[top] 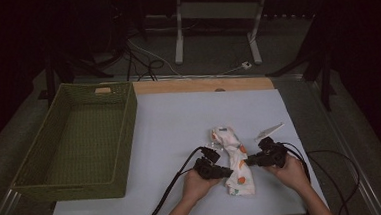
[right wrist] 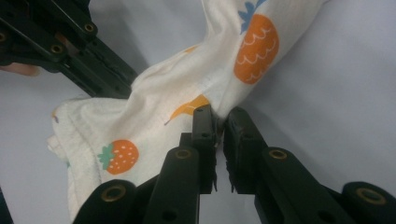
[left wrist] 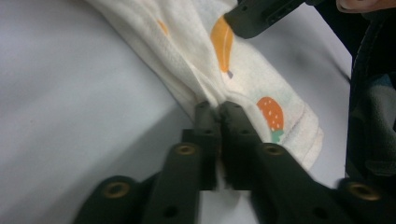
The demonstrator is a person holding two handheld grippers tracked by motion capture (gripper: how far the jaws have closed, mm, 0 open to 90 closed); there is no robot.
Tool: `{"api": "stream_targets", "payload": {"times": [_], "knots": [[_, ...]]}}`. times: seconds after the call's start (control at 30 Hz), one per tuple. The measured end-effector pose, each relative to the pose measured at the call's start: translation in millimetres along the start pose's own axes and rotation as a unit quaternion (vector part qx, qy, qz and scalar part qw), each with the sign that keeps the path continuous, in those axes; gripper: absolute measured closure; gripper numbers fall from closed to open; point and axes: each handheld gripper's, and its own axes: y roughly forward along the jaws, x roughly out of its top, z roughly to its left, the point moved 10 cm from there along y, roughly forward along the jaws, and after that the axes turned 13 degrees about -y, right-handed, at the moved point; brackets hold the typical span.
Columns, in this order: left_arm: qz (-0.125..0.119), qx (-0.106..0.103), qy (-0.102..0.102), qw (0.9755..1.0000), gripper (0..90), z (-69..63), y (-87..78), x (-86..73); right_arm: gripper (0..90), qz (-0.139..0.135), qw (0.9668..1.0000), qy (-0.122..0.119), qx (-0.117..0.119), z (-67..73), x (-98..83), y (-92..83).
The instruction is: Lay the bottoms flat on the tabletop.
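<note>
While both grippers pinch it from opposite sides, a fruit-print cloth (top: 234, 162) lies bunched on the white table top (top: 170, 134), near the person's edge.

Seen from the high view, the left gripper (top: 226, 172) comes at the cloth's left edge and the right gripper (top: 248, 160) at its right edge, each held in a hand (top: 197, 184). Along the left gripper's own view, its jaws are closed on a gathered fold of the cream fabric, beside a printed strawberry (left wrist: 270, 113). From the right gripper view, its jaws are likewise clamped on the cloth's edge below an orange fruit print (right wrist: 256, 48). A green woven basket (top: 41, 151) stands well apart at the table's left, and a small pale strip (top: 269, 130) lies just beyond the right gripper.
</note>
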Motion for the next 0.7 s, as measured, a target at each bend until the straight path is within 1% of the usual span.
{"api": "stream_targets", "payload": {"times": [0.03,0.07,0.17,0.2,0.3,0.37,0.4,0.43,0.47,0.5,0.53,0.57,0.6,0.63,0.67,0.7], "knots": [[0.0,0.0,0.0,1.0,88.4,0.0,0.0,0.0,82.9,0.0,1.0,0.0,0.0,0.0,0.0,0.0],[0.004,0.004,0.005,1.0,88.6,1.3,-3.8,-0.8,83.1,-0.002,1.0,-0.003,0.001,1.2,1.3,0.2],[0.0,0.01,0.008,0.9999,88.9,3.9,-15.3,-1.4,83.1,-0.007,1.0,-0.003,0.005,3.1,3.8,0.4],[0.0,0.01,0.008,0.9999,88.9,3.9,-15.3,-1.4,83.1,-0.007,1.0,-0.003,0.005,3.1,3.8,0.4],[-0.005,0.021,0.011,0.9997,89.0,10.7,-29.9,-4.7,79.4,-0.015,0.9998,-0.009,0.011,6.8,9.0,3.4],[-0.006,0.026,0.011,0.9996,89.4,15.4,-38.1,-7.7,76.5,-0.021,0.9996,-0.008,0.015,8.6,12.5,4.8],[-0.01,0.028,0.008,0.9995,89.4,17.9,-43.3,-9.4,75.3,-0.023,0.9996,-0.009,0.016,9.2,14.2,5.4],[-0.01,0.028,0.008,0.9995,89.4,17.9,-43.3,-9.4,75.3,-0.023,0.9996,-0.009,0.016,9.2,14.2,5.4],[-0.011,0.029,0.005,0.9995,89.4,20.5,-48.4,-11.6,73.5,-0.027,0.9994,-0.007,0.019,10.3,16.3,5.9],[-0.012,0.033,0.003,0.9994,89.5,23.4,-52.2,-13.2,72.6,-0.029,0.9993,-0.007,0.024,10.5,17.7,6.4],[-0.013,0.036,0.003,0.9993,89.6,25.8,-55.7,-14.8,70.7,-0.032,0.9992,-0.001,0.026,11.7,20.0,7.7],[-0.014,0.043,-0.001,0.999,89.6,30.6,-62.2,-18.1,69.3,-0.031,0.9992,-0.003,0.026,11.7,20.4,8.0],[-0.014,0.043,-0.003,0.999,89.6,32.1,-64.5,-19.5,68.3,-0.034,0.999,0.002,0.027,12.5,22.1,8.3],[-0.014,0.043,-0.003,0.999,89.6,32.1,-64.5,-19.5,68.3,-0.034,0.999,0.002,0.027,12.5,22.1,8.3],[-0.013,0.049,-0.006,0.9987,89.6,36.9,-69.9,-22.9,67.5,-0.036,0.999,-0.001,0.027,11.6,22.9,8.7],[-0.013,0.049,-0.006,0.9987,89.6,36.9,-69.9,-22.9,67.5,-0.036,0.999,-0.001,0.027,11.6,22.9,8.7]]}}
